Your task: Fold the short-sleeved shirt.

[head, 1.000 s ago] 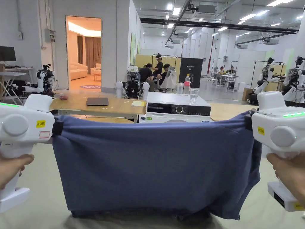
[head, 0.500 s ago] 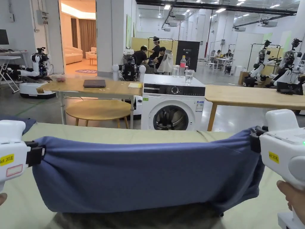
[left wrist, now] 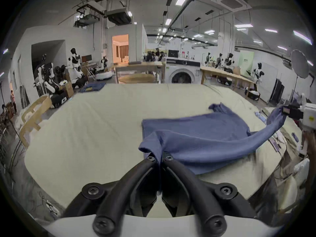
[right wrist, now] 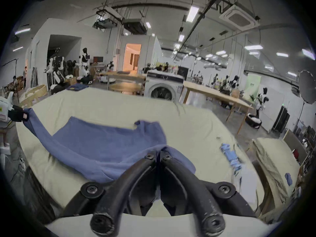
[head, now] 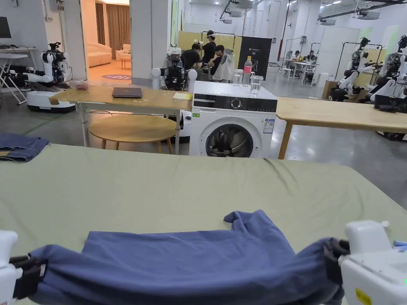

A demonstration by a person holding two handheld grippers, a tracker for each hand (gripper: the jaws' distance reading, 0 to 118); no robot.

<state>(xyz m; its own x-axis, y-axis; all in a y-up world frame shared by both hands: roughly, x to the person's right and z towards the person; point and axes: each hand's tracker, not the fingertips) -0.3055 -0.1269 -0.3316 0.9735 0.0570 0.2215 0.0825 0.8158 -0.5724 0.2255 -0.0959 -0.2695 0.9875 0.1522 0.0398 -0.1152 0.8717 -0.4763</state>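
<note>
Nearest me, the left claw and right claw each pinch a corner of the blue shirt, keeping its near edge taut so the rest drapes flat toward twelve o'clock on the green surface.

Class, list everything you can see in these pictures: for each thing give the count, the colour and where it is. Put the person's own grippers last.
shirt: one, blue, far part lying on the bed, near edge held up by both grippers.
bed: one, pale green sheet, under the shirt.
jeans: one folded pile, blue, far left corner of the bed.
washing machine: one, white, past the bed.
bottle: one, clear with red label, on the washing machine.
glass: one, clear, on the washing machine.
laptop: one, dark, on the wooden table at left.
round table: one, wood, under that table.
left gripper: one, black jaws, shut on the shirt's edge.
right gripper: one, black jaws, shut on the shirt's edge.
</note>
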